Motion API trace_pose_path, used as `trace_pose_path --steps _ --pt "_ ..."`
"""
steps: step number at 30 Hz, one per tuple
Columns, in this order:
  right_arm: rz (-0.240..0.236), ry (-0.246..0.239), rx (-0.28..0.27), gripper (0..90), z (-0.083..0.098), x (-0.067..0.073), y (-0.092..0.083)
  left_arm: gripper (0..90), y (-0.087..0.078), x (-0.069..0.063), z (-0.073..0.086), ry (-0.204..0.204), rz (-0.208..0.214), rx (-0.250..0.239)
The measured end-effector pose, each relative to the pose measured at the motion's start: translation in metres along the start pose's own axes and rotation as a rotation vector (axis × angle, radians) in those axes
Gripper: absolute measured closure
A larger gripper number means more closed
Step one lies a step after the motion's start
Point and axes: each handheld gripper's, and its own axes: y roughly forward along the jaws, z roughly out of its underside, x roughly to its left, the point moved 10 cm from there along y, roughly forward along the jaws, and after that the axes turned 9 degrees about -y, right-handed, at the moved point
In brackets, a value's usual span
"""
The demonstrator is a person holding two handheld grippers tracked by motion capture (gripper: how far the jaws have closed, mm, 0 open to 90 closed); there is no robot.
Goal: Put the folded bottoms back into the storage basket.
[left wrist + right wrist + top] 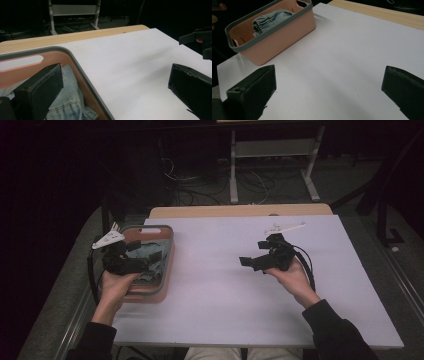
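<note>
A pink basket (169, 251) with a grey rim stands at the left side of the white table top (220, 290). Crumpled blue denim cloth (150, 262) lies inside it. My left gripper (144, 252) hovers over the basket, open with nothing between its jaws. In the left gripper view, one jaw of the left gripper (116, 92) hangs above the denim (68, 105) and the other above the table, straddling the basket rim (75, 61). My right gripper (254, 254) is held above the table right of centre, open and empty. The right gripper (328, 92) faces the basket (277, 40) and the denim (270, 17).
A strip of the wooden table (240, 211) shows behind the white top. Beyond it on the dark floor are cables (200, 185) and the legs of a metal stand (272, 165). The right gripper (200, 41) appears at the right edge of the left gripper view.
</note>
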Motion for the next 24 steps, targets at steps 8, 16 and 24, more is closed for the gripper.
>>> trace_pose_path --steps 8,16,24 --pt "0.008 0.008 -0.033 0.0 0.010 -0.002 -0.015 0.0 0.001 -0.010 0.007 0.008 0.013 -0.012" --pt "0.004 0.027 -0.054 0.0 0.025 -0.002 -0.026 0.0 0.004 -0.020 0.017 0.026 0.025 -0.006" --pt "0.016 0.034 -0.071 0.0 0.040 -0.006 -0.041 0.0 0.009 -0.031 0.030 0.053 0.038 0.018"
